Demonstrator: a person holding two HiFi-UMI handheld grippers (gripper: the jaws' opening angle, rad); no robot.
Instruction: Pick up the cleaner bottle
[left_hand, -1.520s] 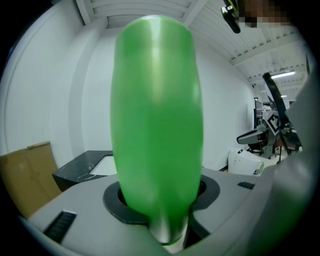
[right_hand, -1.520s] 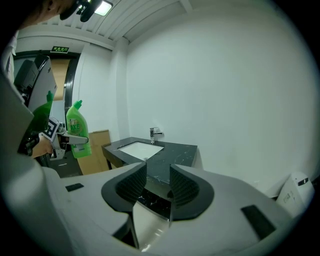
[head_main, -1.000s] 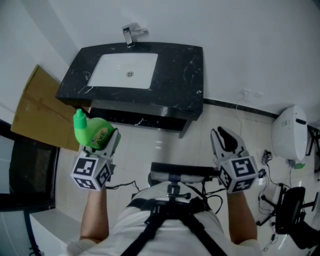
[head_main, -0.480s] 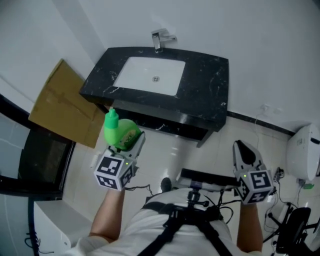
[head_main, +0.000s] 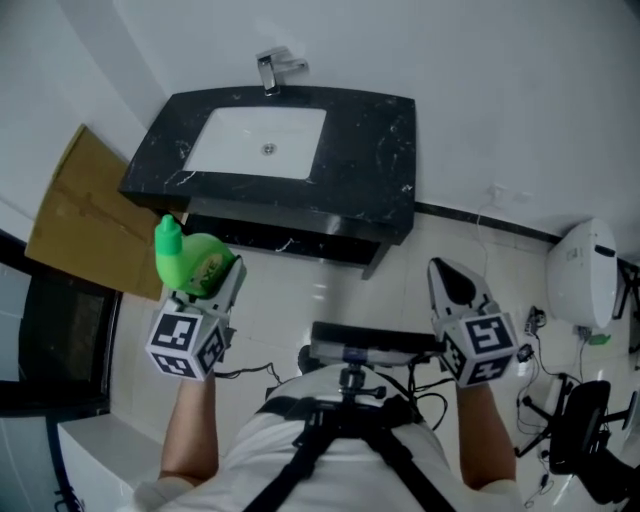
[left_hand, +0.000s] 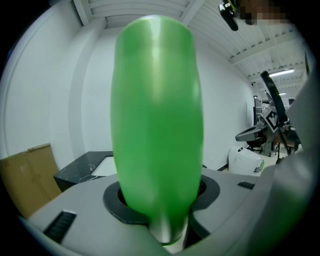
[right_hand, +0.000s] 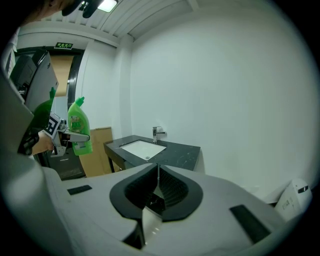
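A bright green cleaner bottle (head_main: 190, 262) with a bent neck is clamped in my left gripper (head_main: 205, 275), held in the air in front of the black vanity (head_main: 375, 150). In the left gripper view the bottle (left_hand: 156, 125) fills the middle, standing upright between the jaws. From the right gripper view the same bottle (right_hand: 80, 127) shows at far left, off the floor. My right gripper (head_main: 452, 282) hangs over the floor at the right, its jaws pressed together with nothing between them (right_hand: 156, 172).
The vanity carries a white sink (head_main: 255, 142) and a chrome tap (head_main: 272, 68) against the wall. A flat cardboard sheet (head_main: 85, 215) leans at the left. A white toilet (head_main: 585, 265) stands at the right. Cables and a camera rig (head_main: 350, 355) lie below.
The right gripper's jaws went from apart to fully together. The head view swung right and back; the left gripper still holds the bottle at about the same place.
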